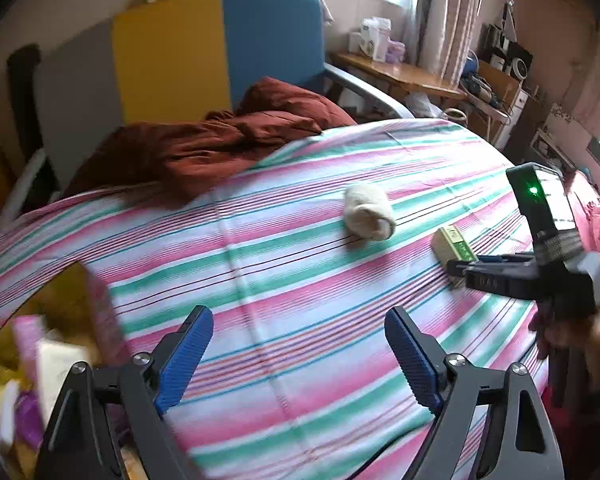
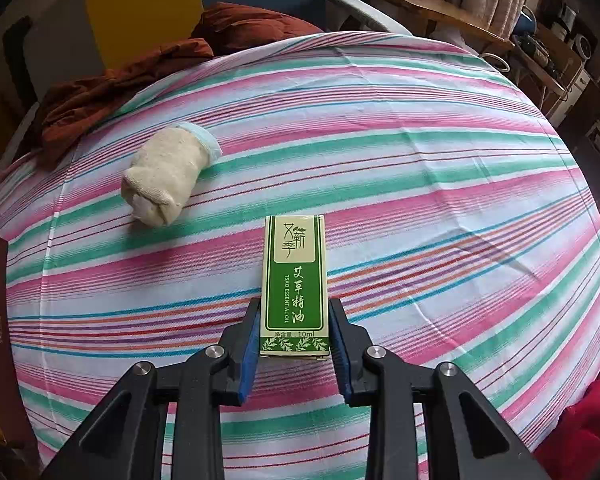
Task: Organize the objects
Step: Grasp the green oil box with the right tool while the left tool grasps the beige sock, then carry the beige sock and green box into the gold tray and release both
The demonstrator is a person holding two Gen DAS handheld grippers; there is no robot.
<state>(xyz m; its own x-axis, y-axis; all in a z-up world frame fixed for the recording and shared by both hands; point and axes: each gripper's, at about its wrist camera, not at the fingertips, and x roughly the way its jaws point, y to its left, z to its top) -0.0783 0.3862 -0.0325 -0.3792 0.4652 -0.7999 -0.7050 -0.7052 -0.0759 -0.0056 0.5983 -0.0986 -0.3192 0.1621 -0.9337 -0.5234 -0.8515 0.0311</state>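
Box of essential oil lies flat on the striped sheet, label up, and the right gripper has its blue pads against both long sides, pinching it. Just up-left, apart from it, sits the rolled sock. Left gripper hovers over the sheet, fingers spread wide, nothing between.

Rumpled rust-brown blanket on striped sheet; possibly headboard behind.
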